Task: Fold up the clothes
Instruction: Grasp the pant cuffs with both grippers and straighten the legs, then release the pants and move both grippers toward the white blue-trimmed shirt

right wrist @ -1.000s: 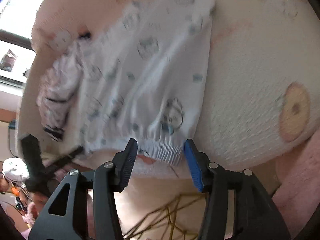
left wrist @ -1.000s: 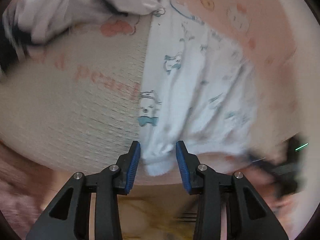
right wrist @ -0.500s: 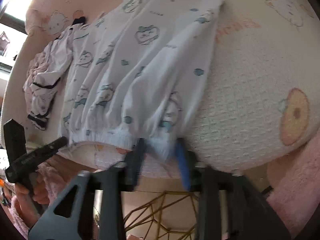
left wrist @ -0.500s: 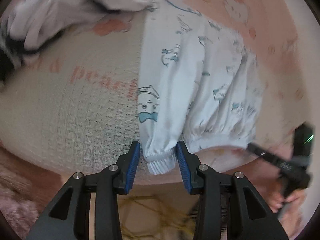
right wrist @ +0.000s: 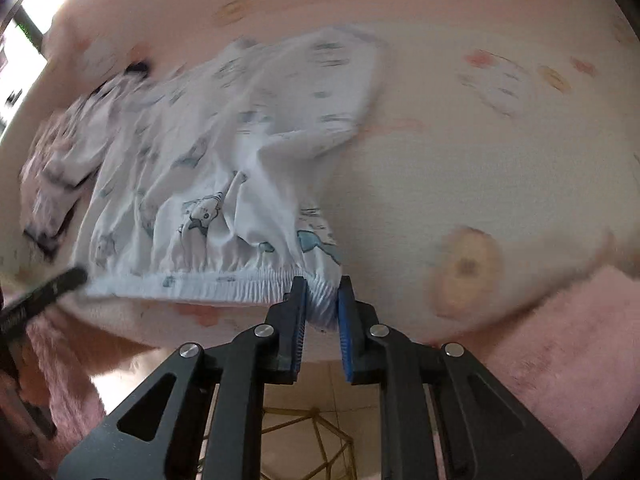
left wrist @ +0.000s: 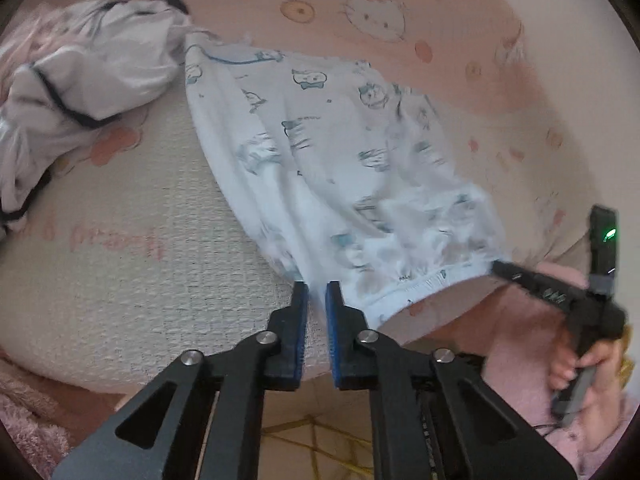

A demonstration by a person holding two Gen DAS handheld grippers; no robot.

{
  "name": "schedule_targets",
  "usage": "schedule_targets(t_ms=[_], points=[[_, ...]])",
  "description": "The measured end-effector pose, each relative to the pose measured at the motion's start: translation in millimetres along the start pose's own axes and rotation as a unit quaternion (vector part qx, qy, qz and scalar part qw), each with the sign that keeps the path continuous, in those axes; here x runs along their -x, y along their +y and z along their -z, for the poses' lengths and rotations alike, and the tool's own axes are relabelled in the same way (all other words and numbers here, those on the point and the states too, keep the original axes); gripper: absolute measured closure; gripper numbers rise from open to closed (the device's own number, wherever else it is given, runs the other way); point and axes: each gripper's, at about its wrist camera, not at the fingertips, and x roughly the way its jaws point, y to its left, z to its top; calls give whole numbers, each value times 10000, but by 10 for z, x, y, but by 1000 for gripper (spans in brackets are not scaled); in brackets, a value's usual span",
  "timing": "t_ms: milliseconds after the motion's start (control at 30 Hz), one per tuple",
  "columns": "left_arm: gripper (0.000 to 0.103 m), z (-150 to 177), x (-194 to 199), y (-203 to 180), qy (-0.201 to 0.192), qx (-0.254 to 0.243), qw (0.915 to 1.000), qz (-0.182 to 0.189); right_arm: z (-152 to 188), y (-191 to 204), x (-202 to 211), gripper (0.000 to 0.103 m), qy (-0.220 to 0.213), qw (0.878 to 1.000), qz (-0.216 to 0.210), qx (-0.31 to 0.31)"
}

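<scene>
Both tongs pinch the printed top's hem: left gripper (left wrist: 317, 294) on one corner, right gripper (right wrist: 323, 290) on the other. Printed top (left wrist: 328, 152) stretches away ahead, near edge raised. No fold visible; striped garment (left wrist: 76, 92) beyond-left lies crumpled.

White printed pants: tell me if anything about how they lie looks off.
The white printed pants are bunched, with a fabric ridge rising mid-garment instead of lying flat. Both the left gripper and the right gripper pinch the elastic hem. A crumpled white garment touches their far end.
</scene>
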Motion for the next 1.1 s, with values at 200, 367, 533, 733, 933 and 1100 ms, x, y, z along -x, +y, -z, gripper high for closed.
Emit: schedule_targets(t_ms=[200, 367, 533, 733, 933, 1100], points=[[96, -53, -168, 294, 386, 754, 9959, 330, 123, -95, -354, 83, 895, 9946, -379, -376], [53, -122, -226, 550, 478, 1422, 9860, 726, 28, -81, -259, 65, 502, 9950, -490, -709], [45, -60, -187, 632, 486, 1509, 9824, 992, -17, -181, -271, 65, 400, 9899, -570, -1233], [46, -52, -366, 333, 617, 1290, 9834, 1120, -11, -39, -289, 63, 376, 9929, -453, -1037], [91, 14, -461, 82, 839, 537, 9928, 662, -6, -74, -494, 62, 667, 9856, -704, -1384], [94, 63, -99, 117, 500, 345, 9980, 173, -17, 164, -536, 81, 786, 9837, -1217, -1069]])
